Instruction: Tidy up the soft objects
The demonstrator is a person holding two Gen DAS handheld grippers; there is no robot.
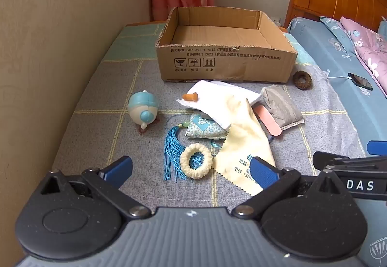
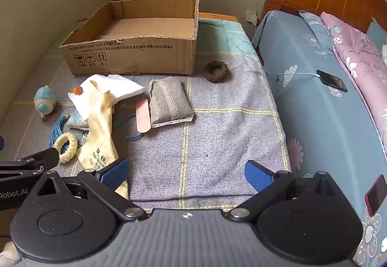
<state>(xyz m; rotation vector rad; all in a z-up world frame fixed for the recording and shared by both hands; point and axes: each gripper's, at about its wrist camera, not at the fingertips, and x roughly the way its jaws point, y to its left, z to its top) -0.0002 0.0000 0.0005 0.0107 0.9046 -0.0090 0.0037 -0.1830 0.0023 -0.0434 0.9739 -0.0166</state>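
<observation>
An empty cardboard box [image 1: 225, 59] [image 2: 133, 56] stands at the back of the checked grey cloth. In front of it lies a pile: a white folded cloth [image 1: 217, 97] [image 2: 121, 89], a pale yellow cloth [image 1: 244, 139] [image 2: 99, 126], a grey pouch [image 1: 281, 106] [image 2: 169, 100], a blue patterned sachet [image 1: 205, 129] with a blue tassel [image 1: 173, 151], and a cream hair ring [image 1: 196, 160] [image 2: 65, 147]. A brown hair ring [image 1: 302, 79] [image 2: 216, 71] lies apart. My left gripper [image 1: 191, 172] hangs open just short of the cream ring. My right gripper [image 2: 186, 174] is open over bare cloth.
A blue and white toy [image 1: 142, 108] [image 2: 44, 100] lies left of the pile. A small orange piece [image 1: 191, 97] sits on the white cloth, a pink strip [image 1: 268, 120] [image 2: 142, 118] beside the pouch. A bed with a charging phone [image 2: 331, 80] runs along the right; a wall stands left.
</observation>
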